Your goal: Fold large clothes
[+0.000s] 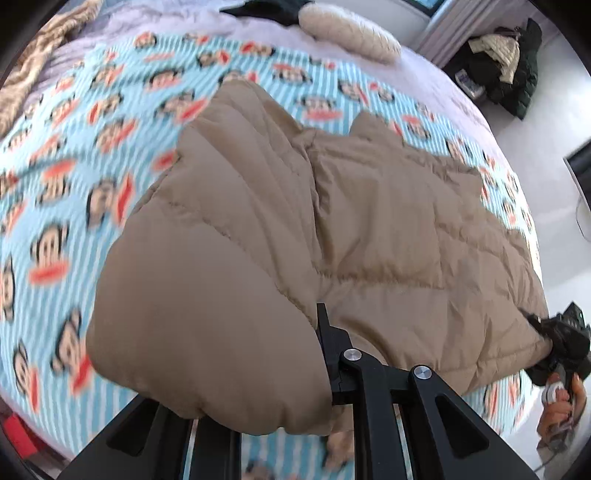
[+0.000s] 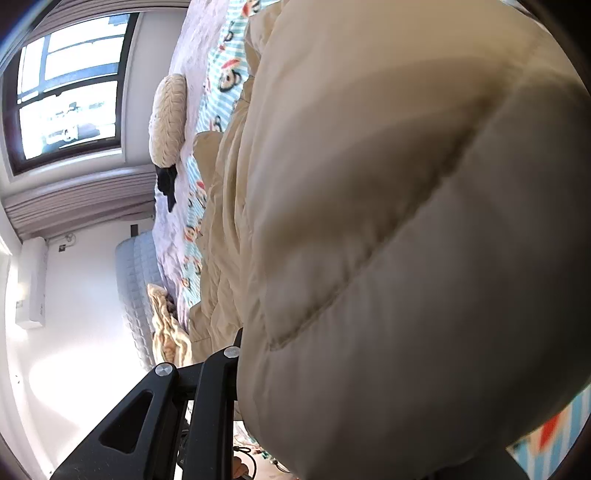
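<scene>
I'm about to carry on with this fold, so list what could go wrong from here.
1. The puffy tan quilted jacket bulges over the left claw, hiding its fingers; a thin pinch might slip.
2. The right claw holds only the far corner, so the hem between could sag and fold unevenly.

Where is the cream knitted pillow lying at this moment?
The cream knitted pillow lies at the far edge of the bed, beyond the tan puffer jacket, beside a black garment.
</scene>
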